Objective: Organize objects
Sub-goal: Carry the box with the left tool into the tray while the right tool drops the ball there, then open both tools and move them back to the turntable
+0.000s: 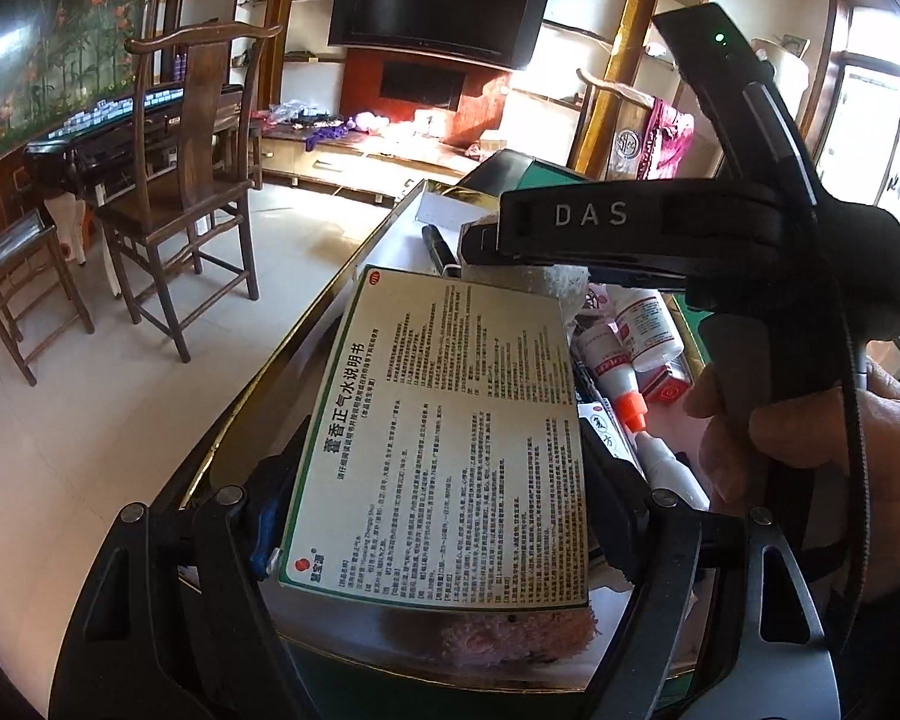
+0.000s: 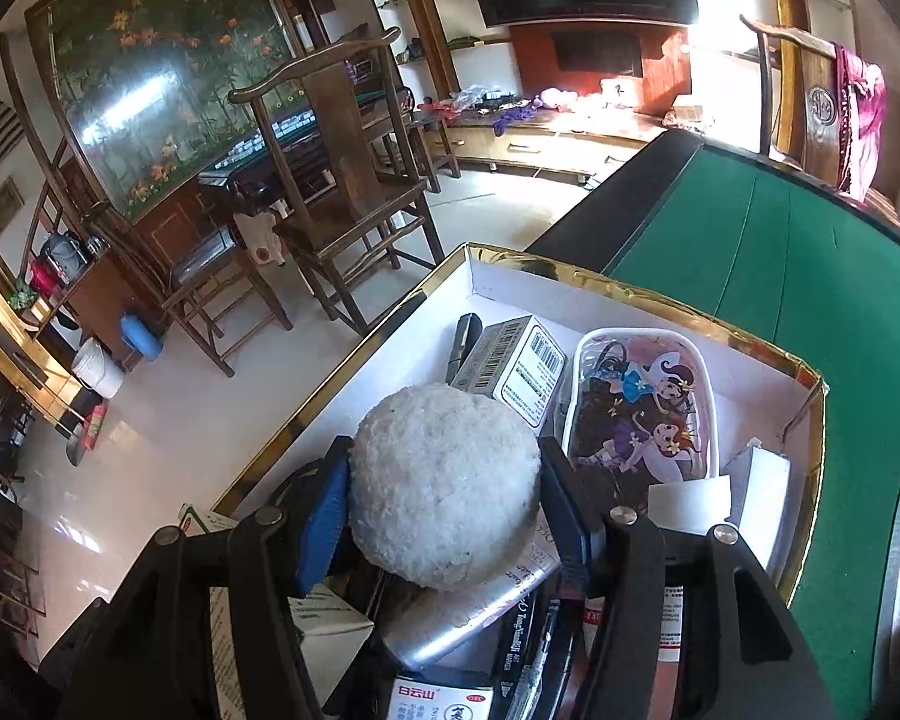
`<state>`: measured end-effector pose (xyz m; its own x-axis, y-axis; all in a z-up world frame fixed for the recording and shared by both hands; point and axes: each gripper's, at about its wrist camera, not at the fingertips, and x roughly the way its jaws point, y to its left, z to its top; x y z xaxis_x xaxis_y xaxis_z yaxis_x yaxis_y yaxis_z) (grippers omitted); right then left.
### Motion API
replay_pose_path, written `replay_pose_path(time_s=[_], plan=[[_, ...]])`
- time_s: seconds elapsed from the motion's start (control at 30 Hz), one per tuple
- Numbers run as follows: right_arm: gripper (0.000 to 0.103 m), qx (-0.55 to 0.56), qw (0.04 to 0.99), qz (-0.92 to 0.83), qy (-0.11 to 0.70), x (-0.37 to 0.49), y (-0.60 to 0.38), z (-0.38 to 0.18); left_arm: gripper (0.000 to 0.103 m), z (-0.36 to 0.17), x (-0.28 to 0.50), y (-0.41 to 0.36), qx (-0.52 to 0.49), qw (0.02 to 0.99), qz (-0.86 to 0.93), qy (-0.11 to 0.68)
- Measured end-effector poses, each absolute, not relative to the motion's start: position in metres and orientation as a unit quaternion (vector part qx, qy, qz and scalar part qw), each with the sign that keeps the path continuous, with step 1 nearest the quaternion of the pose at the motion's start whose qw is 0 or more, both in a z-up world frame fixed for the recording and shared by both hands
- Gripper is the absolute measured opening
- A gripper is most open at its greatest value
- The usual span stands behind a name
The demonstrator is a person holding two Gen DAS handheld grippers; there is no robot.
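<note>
Two grips: flat printed carton point(image 1: 444, 450), round fuzzy white ball point(image 2: 444, 486).

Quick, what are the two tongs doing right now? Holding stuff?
Left tongs: closed on the medicine box, over the gold-rimmed box.
Right tongs: around the white fluffy ball; grip cannot be told.

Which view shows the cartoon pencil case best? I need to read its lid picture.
The right wrist view: the cartoon pencil case lies in the gold-rimmed box with nearly its whole printed lid facing the camera. In the left wrist view I cannot pick it out; the medicine box and the right tool cover that area.
</note>
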<state>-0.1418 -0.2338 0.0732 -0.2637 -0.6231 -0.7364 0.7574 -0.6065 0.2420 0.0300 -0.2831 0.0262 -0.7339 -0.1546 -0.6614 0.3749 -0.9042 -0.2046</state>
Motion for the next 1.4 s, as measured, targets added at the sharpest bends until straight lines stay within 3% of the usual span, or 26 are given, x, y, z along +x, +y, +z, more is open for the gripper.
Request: replay_pose_path(time_s=[0.23,0.43,0.8,1.03,1.13,1.23,1.4], plan=[[0.068,0.395,0.438,-0.805,0.072,-0.136,-0.216,0.09,0.08,0.037,0.036,-0.286,0.314,0.145,-0.921,0.18],[0.07,0.37,0.45,-0.813,0.002,-0.129,-0.171,0.109,0.08,0.053,0.048,-0.282,0.285,0.149,-0.928,0.188],[0.071,0.344,0.419,-0.838,-0.056,-0.115,-0.015,0.119,0.082,0.083,0.03,-0.197,0.276,0.106,-0.949,0.108],[0.073,0.323,0.332,-0.878,-0.118,-0.144,0.151,0.117,0.082,0.108,-0.02,-0.103,0.284,0.053,-0.956,0.05],[0.073,0.323,0.293,-0.887,-0.154,-0.158,0.213,0.114,0.082,0.11,-0.063,-0.058,0.33,-0.032,-0.942,0.045],[0.073,0.321,0.262,-0.892,-0.182,-0.168,0.259,0.11,0.082,0.098,-0.118,-0.01,0.397,-0.118,-0.91,0.025],[0.073,0.323,0.255,-0.889,-0.202,-0.172,0.294,0.104,0.082,0.065,-0.186,0.034,0.473,-0.134,-0.871,-0.007]])
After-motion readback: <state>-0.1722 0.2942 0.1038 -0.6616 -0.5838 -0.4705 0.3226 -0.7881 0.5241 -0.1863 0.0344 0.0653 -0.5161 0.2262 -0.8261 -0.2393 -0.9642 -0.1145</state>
